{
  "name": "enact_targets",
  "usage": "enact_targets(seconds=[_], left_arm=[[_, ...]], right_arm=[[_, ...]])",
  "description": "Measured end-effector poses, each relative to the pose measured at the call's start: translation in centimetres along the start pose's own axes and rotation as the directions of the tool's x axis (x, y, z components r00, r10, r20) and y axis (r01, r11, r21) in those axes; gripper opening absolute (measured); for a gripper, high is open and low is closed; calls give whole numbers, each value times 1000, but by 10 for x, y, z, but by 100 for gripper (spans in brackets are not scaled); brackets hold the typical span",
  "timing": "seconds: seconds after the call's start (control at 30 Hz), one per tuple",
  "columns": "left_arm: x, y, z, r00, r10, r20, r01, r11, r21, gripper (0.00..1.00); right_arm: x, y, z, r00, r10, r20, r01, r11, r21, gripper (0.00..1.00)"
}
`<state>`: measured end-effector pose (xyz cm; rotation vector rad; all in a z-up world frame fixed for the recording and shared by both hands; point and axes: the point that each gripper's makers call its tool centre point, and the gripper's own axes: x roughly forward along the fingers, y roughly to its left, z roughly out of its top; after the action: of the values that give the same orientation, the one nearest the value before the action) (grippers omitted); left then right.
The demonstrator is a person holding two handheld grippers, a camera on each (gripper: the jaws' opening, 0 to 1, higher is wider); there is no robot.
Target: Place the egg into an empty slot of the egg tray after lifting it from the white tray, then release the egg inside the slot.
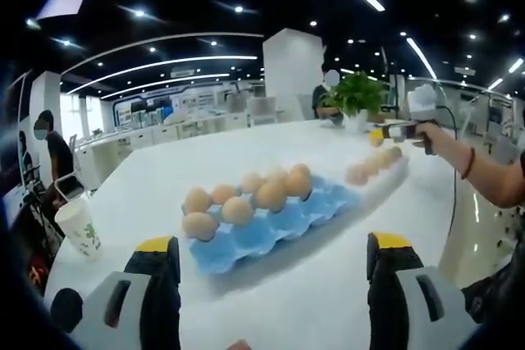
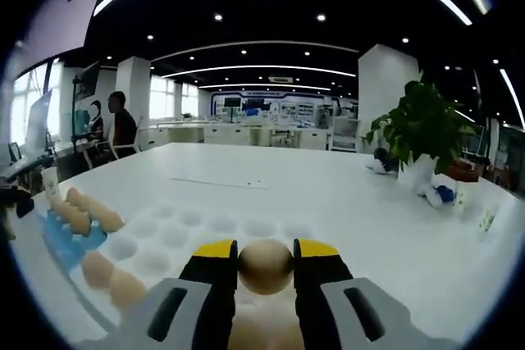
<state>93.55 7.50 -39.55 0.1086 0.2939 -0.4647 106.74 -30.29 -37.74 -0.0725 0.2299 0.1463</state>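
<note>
The right gripper [image 2: 265, 261] clamps a tan oval egg [image 2: 265, 266], seemingly above the white plastic tray [image 2: 197, 231]; lift straight, gently, toward the blue moulded egg tray [image 1: 279, 223].

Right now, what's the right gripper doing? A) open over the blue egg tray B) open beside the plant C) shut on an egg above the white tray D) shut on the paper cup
C: in the right gripper view the right gripper has its yellow-tipped jaws closed against both sides of an egg, with the white tray and its empty round slots just below.
</note>
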Motion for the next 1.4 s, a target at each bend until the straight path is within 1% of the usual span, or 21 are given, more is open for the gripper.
enact_targets(seconds=[0.27, 0.37, 0.63, 0.8, 1.0, 1.17, 1.23, 1.4], left_arm=[[0, -1, -1, 1000, -1, -5, 1, 1000, 3, 97], [1, -3, 0, 1000, -6, -5, 6, 1000, 5, 97], [0, -4, 0, 1000, -7, -10, 7, 1000, 12, 96], [-1, -2, -1, 1000, 0, -14, 1, 1000, 11, 96], [-1, -2, -2, 1000, -4, -15, 4, 1000, 11, 96], [-2, -1, -3, 1000, -3, -15, 3, 1000, 11, 96], [-2, 0, -3, 1000, 1, -13, 0, 1000, 11, 96], [-3, 2, -4, 1000, 3, -15, -3, 1000, 13, 96]], right_arm=[[2, 20, -3, 999, 48, -7, -48, 999, 18, 27], [2, 31, -3, 998, 68, -6, -68, 997, 22, 27], [4, 59, -4, 993, 120, -9, -120, 993, 13, 27], [4, 73, -3, 989, 146, -5, -146, 989, 15, 27], [6, 95, -2, 982, 187, -3, -187, 982, 20, 27], [7, 109, 0, 977, 212, -3, -212, 977, 25, 27], [8, 118, 1, 972, 234, 0, -234, 972, 31, 27], [11, 133, 3, 964, 265, 5, -265, 964, 35, 27]])
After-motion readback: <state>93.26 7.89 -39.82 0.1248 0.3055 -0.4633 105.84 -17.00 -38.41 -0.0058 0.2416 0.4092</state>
